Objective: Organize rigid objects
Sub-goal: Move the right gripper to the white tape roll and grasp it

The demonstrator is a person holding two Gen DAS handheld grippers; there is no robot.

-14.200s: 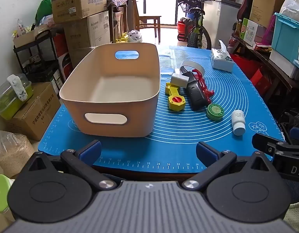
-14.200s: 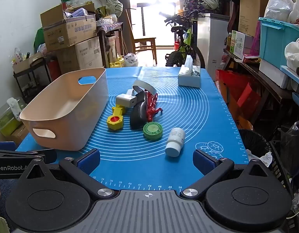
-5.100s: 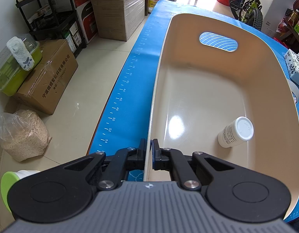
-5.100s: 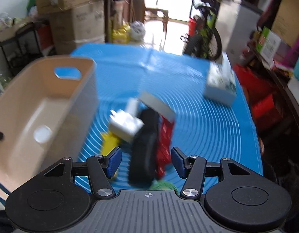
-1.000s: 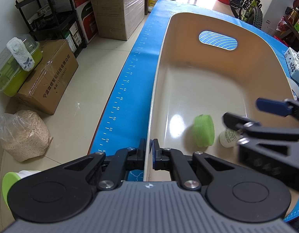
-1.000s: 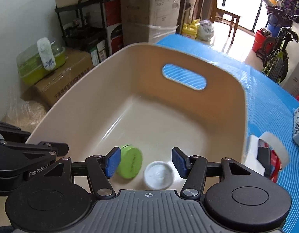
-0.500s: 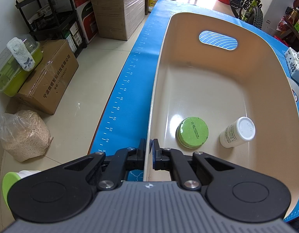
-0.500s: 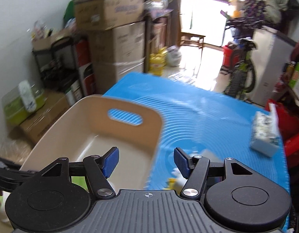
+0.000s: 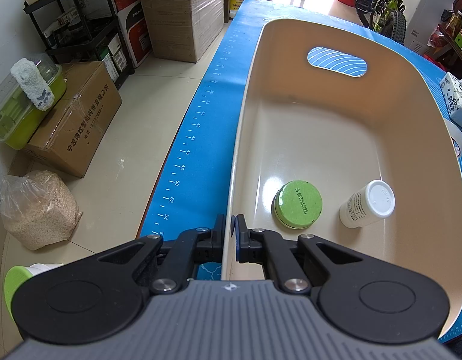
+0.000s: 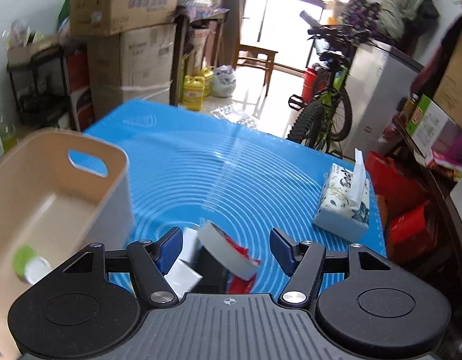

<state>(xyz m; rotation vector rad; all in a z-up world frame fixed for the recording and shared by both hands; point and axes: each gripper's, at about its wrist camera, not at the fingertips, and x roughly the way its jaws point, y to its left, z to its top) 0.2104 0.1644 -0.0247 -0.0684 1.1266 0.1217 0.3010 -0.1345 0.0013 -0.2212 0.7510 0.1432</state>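
My left gripper [image 9: 230, 234] is shut on the near left rim of the beige bin [image 9: 240, 138]. Inside the bin lie a green round tin [image 9: 298, 204] and a white pill bottle [image 9: 366, 205] on its side. My right gripper [image 10: 226, 247] is open and empty, above the blue mat [image 10: 218, 174] right of the bin [image 10: 116, 168]. Just below its fingers lie a grey tape roll [image 10: 224, 252], a white block [image 10: 182, 273], a black item [image 10: 211, 276] and a red item [image 10: 241, 282]. The tin [image 10: 22, 256] and bottle [image 10: 35, 270] show blurred in the bin.
A tissue box [image 10: 343, 207] stands on the mat at the right. Cardboard boxes [image 9: 77, 120], a sack [image 9: 38, 210] and a shelf [image 9: 80, 27] stand on the floor left of the table. A bicycle [image 10: 324, 111] stands beyond the table's far end.
The right gripper let the green tin go in the bin, then left the bin and swung right over the items on the mat. The tin now lies flat. The left gripper has not moved.
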